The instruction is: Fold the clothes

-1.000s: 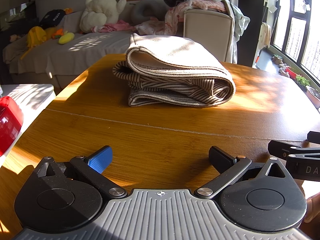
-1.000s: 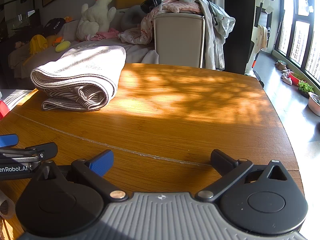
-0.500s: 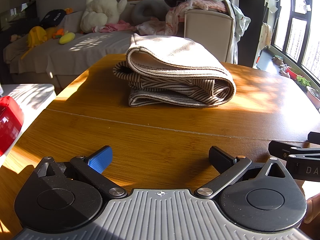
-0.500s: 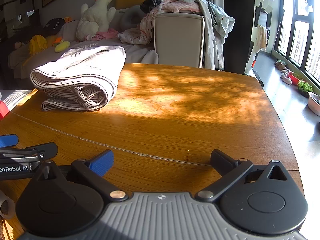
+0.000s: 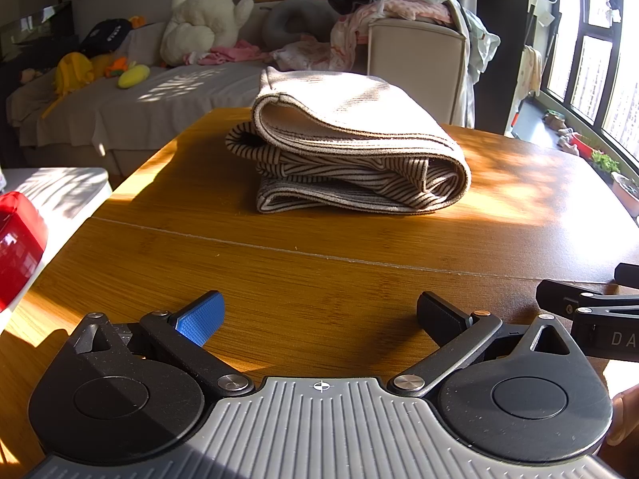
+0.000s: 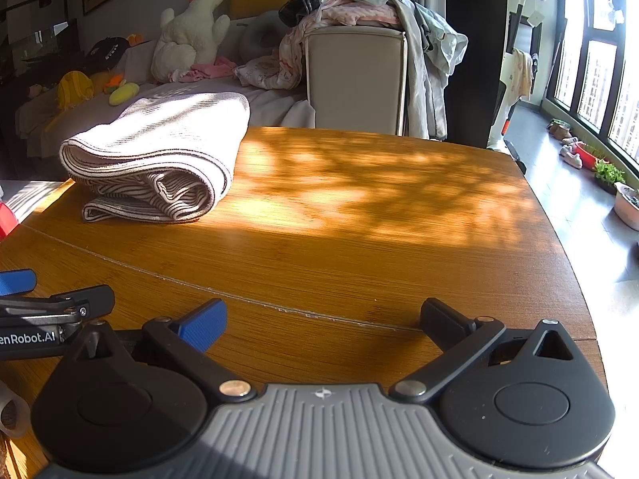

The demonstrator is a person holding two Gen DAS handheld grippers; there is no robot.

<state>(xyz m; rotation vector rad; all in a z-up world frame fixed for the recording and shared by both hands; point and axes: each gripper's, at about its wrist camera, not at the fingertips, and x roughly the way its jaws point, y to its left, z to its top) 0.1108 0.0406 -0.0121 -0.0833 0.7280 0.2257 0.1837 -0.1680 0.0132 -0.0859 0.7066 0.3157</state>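
A folded beige and brown striped garment [image 5: 351, 147] lies in a thick bundle on the wooden table [image 5: 319, 263], toward its far side. It also shows in the right wrist view [image 6: 159, 159], at the far left. My left gripper [image 5: 319, 315] is open and empty, low over the near part of the table, well short of the garment. My right gripper [image 6: 323, 319] is open and empty, beside the left one and to its right. Each gripper's side shows at the edge of the other's view.
A chair [image 6: 355, 80] heaped with loose clothes stands behind the table. A sofa [image 5: 131, 99] with a plush toy is at the back left. A red object [image 5: 18, 247] sits on a white surface left of the table. The table edge curves at right [image 6: 567, 247].
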